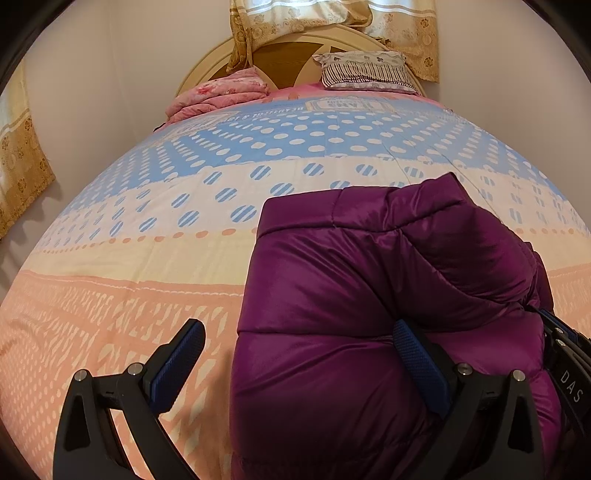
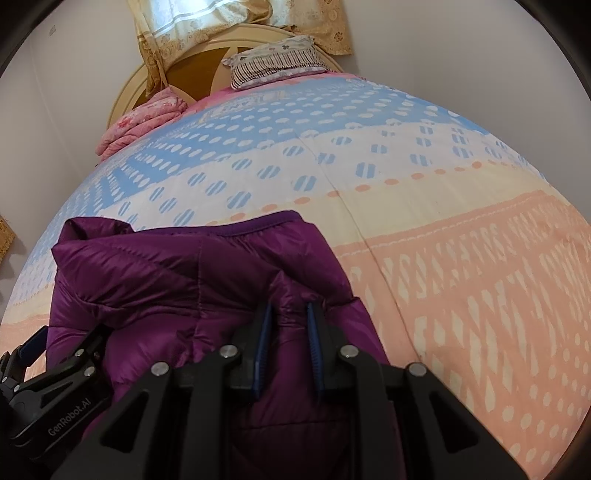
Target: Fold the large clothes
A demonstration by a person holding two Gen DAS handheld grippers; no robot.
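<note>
My left gripper (image 1: 301, 341) stands wide open over the bed. Its right finger pad presses against the near fold of the purple puffer jacket (image 1: 388, 295), while the left pad hangs above the bare bedspread (image 1: 147, 229), clear of the jacket. The jacket lies bunched in a puffy heap on the peach band of the spread. At the right edge I see part of my right gripper (image 1: 565, 354) against the jacket. Far off, a pink folded blanket (image 1: 218, 98) and a striped pillow (image 1: 365, 70) lie by the headboard (image 1: 291, 55), under a gold curtain (image 1: 325, 22).
</note>
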